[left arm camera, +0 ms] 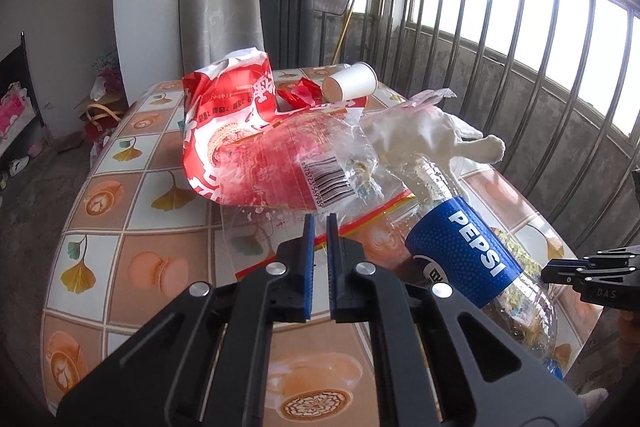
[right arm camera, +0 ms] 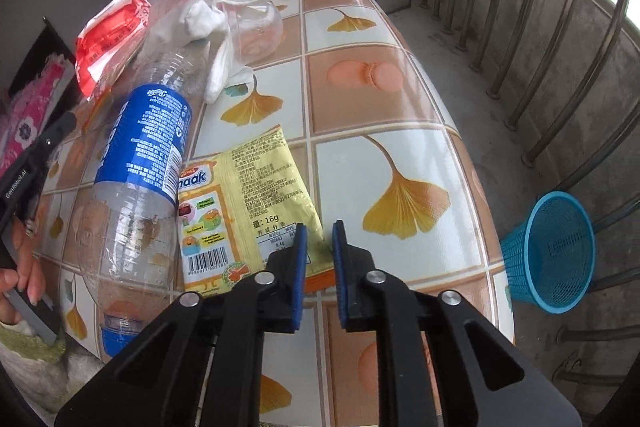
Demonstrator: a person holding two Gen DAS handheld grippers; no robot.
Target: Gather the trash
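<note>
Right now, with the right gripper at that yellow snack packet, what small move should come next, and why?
Probably lift the yellow snack packet off the table: the right gripper looks shut on its corner, and the blue basket waits on the floor.

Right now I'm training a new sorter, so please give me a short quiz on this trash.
1. True or false: the cup stands upright.
2. Where is the basket? A floor, B chair, C shelf.
3. Fill in: the bottle has a ___ label.
Key: 1 false, it lies on its side; 2 A; 3 blue.
</note>
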